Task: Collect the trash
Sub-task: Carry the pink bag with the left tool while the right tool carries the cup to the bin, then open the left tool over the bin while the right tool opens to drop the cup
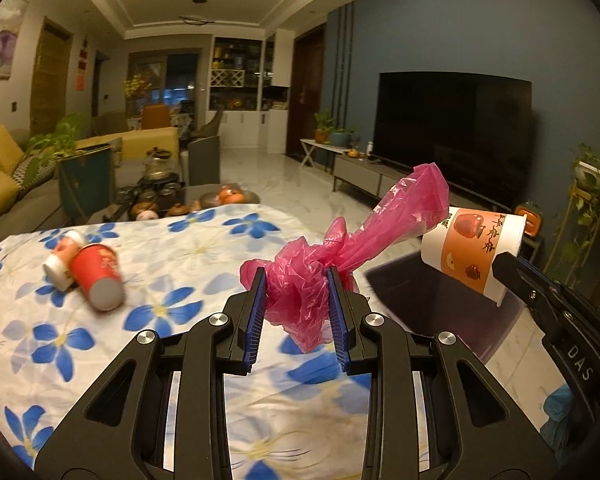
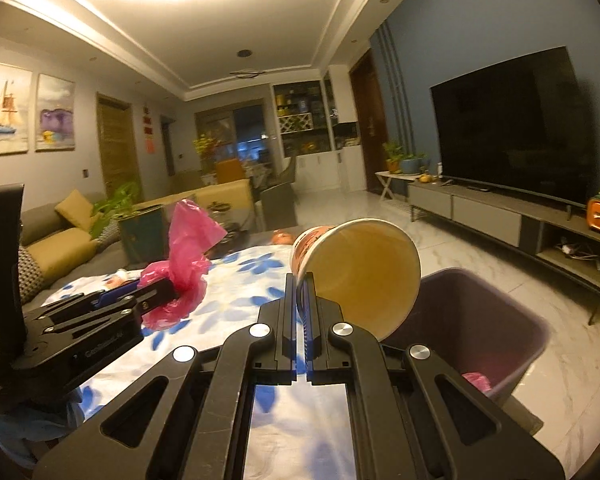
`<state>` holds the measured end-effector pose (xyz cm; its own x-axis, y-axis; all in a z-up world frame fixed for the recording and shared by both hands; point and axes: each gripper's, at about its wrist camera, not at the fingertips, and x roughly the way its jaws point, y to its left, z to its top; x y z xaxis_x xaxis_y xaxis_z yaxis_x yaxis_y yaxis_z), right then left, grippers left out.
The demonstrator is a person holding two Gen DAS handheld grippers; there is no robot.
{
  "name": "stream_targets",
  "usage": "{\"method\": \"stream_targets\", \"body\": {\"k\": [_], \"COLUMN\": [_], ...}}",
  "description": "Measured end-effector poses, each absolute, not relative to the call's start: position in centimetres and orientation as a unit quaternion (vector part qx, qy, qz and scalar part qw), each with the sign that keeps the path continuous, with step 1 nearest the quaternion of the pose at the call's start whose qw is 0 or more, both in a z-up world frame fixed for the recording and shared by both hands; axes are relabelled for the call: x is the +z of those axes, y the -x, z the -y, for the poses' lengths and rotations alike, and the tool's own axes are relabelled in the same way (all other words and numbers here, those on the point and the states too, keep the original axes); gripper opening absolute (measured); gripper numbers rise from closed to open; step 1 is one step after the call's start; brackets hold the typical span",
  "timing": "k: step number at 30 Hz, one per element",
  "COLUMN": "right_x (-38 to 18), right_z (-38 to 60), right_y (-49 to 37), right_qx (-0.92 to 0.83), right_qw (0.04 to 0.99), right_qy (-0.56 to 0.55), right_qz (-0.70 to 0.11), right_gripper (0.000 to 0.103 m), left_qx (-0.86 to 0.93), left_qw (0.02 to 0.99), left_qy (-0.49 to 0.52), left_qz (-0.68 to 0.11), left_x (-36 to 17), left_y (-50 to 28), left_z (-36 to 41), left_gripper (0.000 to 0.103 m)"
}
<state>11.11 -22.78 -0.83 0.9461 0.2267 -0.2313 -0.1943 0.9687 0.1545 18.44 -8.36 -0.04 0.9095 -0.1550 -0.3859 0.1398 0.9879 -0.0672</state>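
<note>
Now we hold our left gripper (image 1: 296, 280) closed on a crumpled pink bag (image 1: 320, 276) beside the bin (image 2: 480, 320), while our right gripper (image 2: 302, 280) pinches a paper cup's (image 2: 360, 276) rim, tilted over the bin, apparently ready to drop; two cups (image 1: 86, 276) remain on the table (image 1: 180, 264).

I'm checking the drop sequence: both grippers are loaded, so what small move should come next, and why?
Probably open the right gripper to drop the paper cup. It pinches the cup's rim, and the cup hangs tilted over the open purple trash bin, so it should fall in. The left gripper, clamped on the pink plastic bag, is over the floral tablecloth and can follow.
</note>
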Motion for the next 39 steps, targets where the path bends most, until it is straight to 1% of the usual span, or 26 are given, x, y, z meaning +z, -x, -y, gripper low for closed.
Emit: {"method": "stream_targets", "body": {"k": [16, 27, 29, 30, 34, 36, 37, 38, 39], "right_x": [-2.0, -2.2, -2.4, -2.4, -2.3, -2.2, -2.2, -2.1, -2.0], "right_z": [28.0, 29.3, 29.4, 29.3, 29.6, 29.5, 29.5, 29.4, 29.5], "right_y": [-11.7, -13.1, -13.2, -13.1, -13.3, -13.1, -13.0, -13.0, -12.8], "right_qx": [0.029, 0.01, 0.01, 0.009, 0.004, 0.001, -0.001, -0.003, -0.005], "right_qw": [0.988, 0.99, 0.989, 0.989, 0.989, 0.989, 0.989, 0.989, 0.99], "right_qy": [-0.085, -0.079, -0.084, -0.084, -0.088, -0.089, -0.088, -0.089, -0.089], "right_qz": [-0.125, -0.119, -0.119, -0.118, -0.117, -0.117, -0.116, -0.115, -0.114], "right_gripper": [0.004, 0.004, 0.007, 0.012, 0.022, 0.024, 0.027, 0.03, 0.033], "left_qx": [-0.169, -0.229, -0.24, -0.243, -0.257, -0.262, -0.264, -0.262, -0.261], "left_qw": [0.966, 0.954, 0.951, 0.95, 0.946, 0.944, 0.943, 0.944, 0.944], "left_qy": [0.004, 0.006, 0.008, 0.007, 0.01, 0.015, 0.019, 0.023, 0.023], "left_qz": [-0.196, -0.195, -0.196, -0.196, -0.197, -0.2, -0.201, -0.201, -0.202], "left_x": [-0.9, -2.6, -2.9, -3.0, -3.5, -3.7, -3.8, -3.9, -3.9], "left_y": [-22.2, -24.8, -25.1, -25.3, -25.6, -25.9, -26.0, -26.1, -26.2], "left_z": [16.9, 20.3, 20.5, 20.6, 20.8, 20.6, 20.5, 20.3, 20.2], "left_gripper": [0.029, 0.03, 0.031, 0.031, 0.038, 0.047, 0.054, 0.059, 0.06]}}
